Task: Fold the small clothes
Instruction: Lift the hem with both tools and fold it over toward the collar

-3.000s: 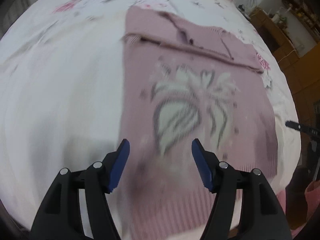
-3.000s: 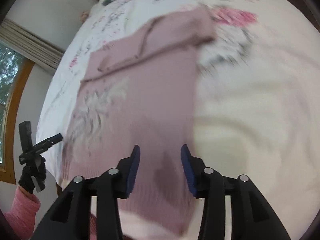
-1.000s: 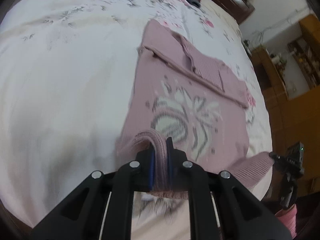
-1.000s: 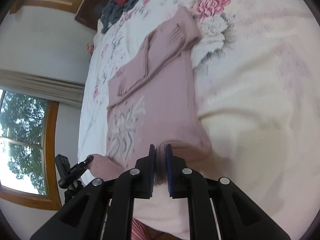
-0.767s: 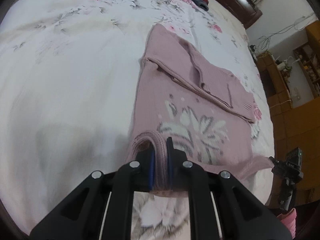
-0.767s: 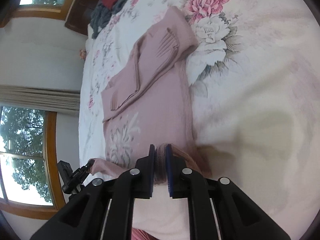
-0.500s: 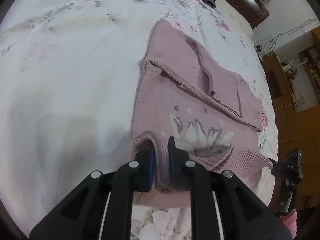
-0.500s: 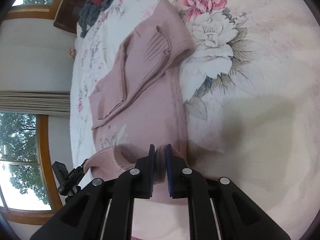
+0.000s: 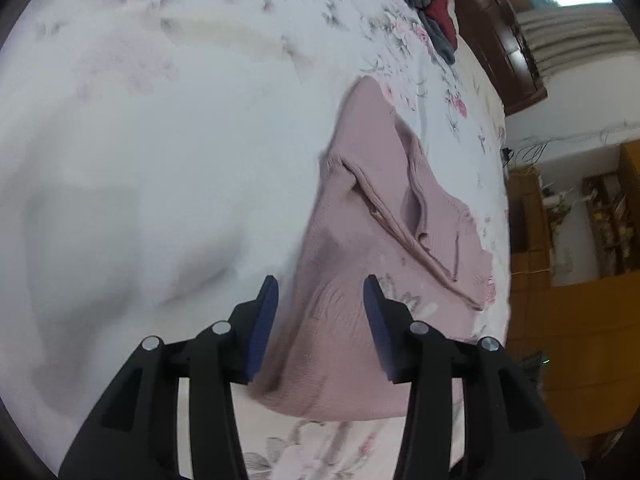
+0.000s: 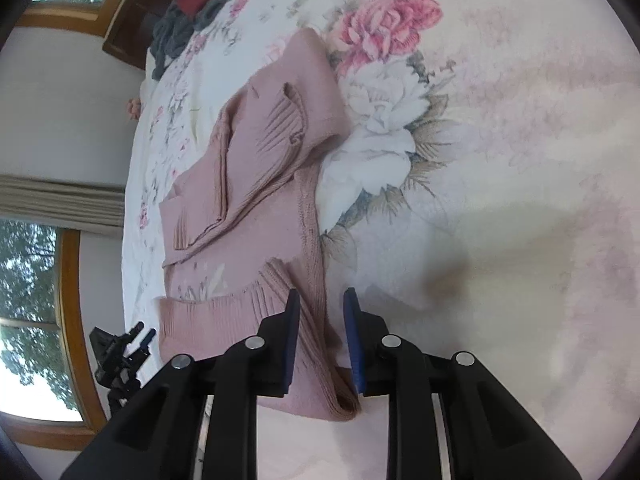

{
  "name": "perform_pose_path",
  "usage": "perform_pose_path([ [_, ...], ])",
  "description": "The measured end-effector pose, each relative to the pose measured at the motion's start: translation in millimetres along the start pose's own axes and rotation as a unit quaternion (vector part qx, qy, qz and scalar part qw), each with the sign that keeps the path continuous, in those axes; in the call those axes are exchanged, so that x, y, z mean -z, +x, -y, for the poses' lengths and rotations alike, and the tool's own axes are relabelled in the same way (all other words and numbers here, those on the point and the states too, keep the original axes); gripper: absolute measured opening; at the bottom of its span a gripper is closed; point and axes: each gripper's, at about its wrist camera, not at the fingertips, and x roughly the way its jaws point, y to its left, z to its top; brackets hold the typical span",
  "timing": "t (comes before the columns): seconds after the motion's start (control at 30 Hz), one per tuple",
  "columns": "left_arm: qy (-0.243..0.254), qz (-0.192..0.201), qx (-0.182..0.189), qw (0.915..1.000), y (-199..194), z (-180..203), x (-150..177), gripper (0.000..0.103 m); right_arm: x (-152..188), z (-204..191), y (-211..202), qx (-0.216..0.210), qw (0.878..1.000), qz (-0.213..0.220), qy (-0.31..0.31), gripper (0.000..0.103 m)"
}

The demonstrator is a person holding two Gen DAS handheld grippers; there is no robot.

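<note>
I had my left claw (image 9: 318,320) and my right claw (image 10: 320,334) both wide apart right over the near edge of the pink sweater (image 9: 360,248), which lay folded on the flowery bed (image 9: 160,120), with a gray and red clothes pile (image 10: 188,12) far off.

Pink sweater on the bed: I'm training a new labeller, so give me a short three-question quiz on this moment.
1. True or false: the left hand-held gripper is shut on the pink sweater.
2. What lies folded up over the sweater's lower front? A) ribbed hem B) collar C) sheet
3. Fill in: the floral bedsheet also carries a pile of grey and ____ clothes.

Key: 1 false, both grippers, right hand-held gripper included, are open. 2 A. 3 red.
</note>
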Motion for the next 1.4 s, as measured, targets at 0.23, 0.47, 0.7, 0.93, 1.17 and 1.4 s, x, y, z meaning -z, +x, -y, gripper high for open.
perform_pose_path([
  [0.23, 0.17, -0.014, -0.076, 0.9825, 17, 51, 8, 0.054, 3, -47, 9, 0.034, 0.995, -0.003, -0.099, 0.044],
  [0.47, 0.247, -0.049, -0.127, 0.9594, 63, 71, 13, 0.052, -1, -80, 48, 0.099, 0.976, -0.031, -0.189, 0.058],
  [0.7, 0.298, -0.032, -0.164, 0.9398, 71, 79, 23, 0.011, 4, -78, 83, 0.147, 0.963, -0.058, -0.219, 0.02],
  [0.93, 0.31, -0.007, -0.127, 0.9423, 48, 86, 39, 0.009, 19, -87, 53, 0.126, 0.965, -0.017, -0.231, 0.014],
  [1.17, 0.309, -0.012, -0.128, 0.9423, 50, 83, 47, 0.011, 33, -90, 42, 0.108, 0.964, -0.017, -0.241, 0.01],
  [1.4, 0.291, -0.026, -0.163, 0.9426, 79, 75, 29, 0.034, 23, -81, 74, 0.122, 0.967, -0.047, -0.217, 0.02],
])
